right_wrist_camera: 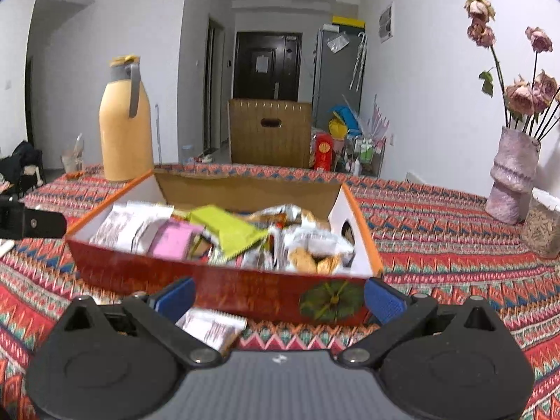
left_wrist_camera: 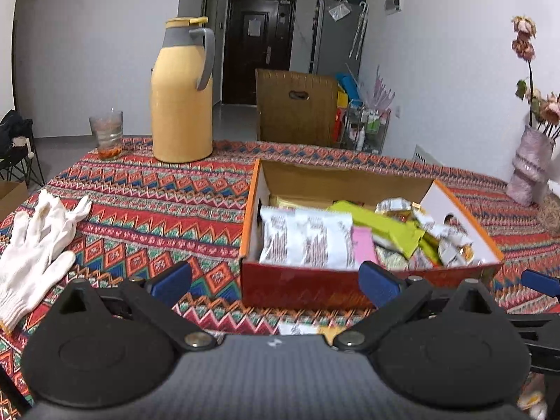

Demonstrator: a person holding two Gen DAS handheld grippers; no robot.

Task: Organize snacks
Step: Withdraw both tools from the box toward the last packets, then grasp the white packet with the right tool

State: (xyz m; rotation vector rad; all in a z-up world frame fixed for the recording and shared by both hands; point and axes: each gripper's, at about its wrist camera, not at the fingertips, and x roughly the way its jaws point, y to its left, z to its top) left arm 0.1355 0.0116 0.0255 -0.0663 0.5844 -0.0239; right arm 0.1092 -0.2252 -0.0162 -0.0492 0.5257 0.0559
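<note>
A red cardboard box (left_wrist_camera: 301,285) with orange rims stands open on the patterned tablecloth, full of snack packets: white striped ones (left_wrist_camera: 308,241), a lime-green one (left_wrist_camera: 388,225) and a pink one (left_wrist_camera: 364,248). My left gripper (left_wrist_camera: 276,278) hovers open just in front of the box's near wall, holding nothing. In the right wrist view the same box (right_wrist_camera: 245,290) sits ahead of my right gripper (right_wrist_camera: 280,297), also open and empty. One white striped packet (right_wrist_camera: 211,325) lies on the cloth outside the box, beside the right gripper's left finger. The same packet (left_wrist_camera: 297,329) peeks out under my left gripper.
A yellow thermos jug (left_wrist_camera: 182,94) and a glass (left_wrist_camera: 106,134) stand at the table's far left. White cotton gloves (left_wrist_camera: 35,245) lie at the left. A pink vase of dried roses (right_wrist_camera: 509,178) and a clear jar (right_wrist_camera: 542,225) stand at the right. A wicker chair back (left_wrist_camera: 295,108) rises behind the table.
</note>
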